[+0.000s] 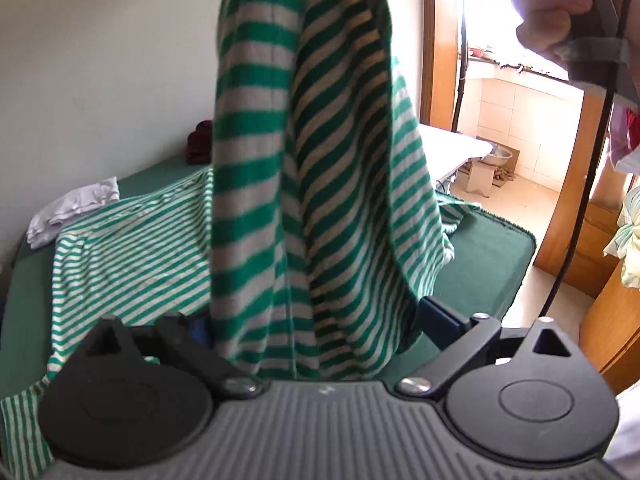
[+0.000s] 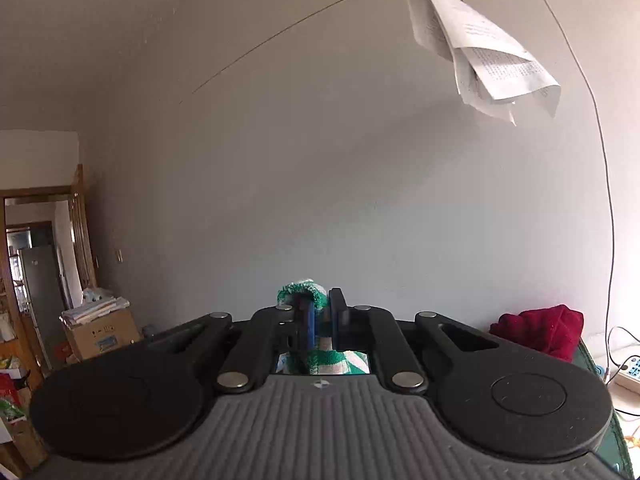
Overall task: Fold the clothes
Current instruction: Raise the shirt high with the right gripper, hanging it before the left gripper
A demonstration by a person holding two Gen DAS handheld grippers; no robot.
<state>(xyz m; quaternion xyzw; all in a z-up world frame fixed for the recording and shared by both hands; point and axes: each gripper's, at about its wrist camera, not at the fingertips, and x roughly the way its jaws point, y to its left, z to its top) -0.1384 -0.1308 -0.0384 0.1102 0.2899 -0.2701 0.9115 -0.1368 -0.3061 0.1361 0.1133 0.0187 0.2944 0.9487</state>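
Note:
A green-and-white striped garment [image 1: 280, 140] hangs down from above the frame. Its lower part lies spread on the green-covered surface [image 1: 492, 248]. My left gripper [image 1: 316, 322] is open, its blue pads wide apart, and the hanging cloth drapes between them. In the right wrist view my right gripper [image 2: 322, 320] points up at the wall, shut on a bunched edge of the striped garment [image 2: 304, 290]. A hand holding a gripper handle [image 1: 552, 12] shows at the top right of the left wrist view.
A crumpled white garment [image 1: 76, 208] and a dark red cloth [image 1: 198, 140] lie at the far side by the wall. A black cable [image 1: 580, 184] hangs on the right before an open doorway [image 1: 500, 140]. Folded paper [image 2: 480, 48] hangs overhead; a cardboard box [image 2: 100, 332] stands left.

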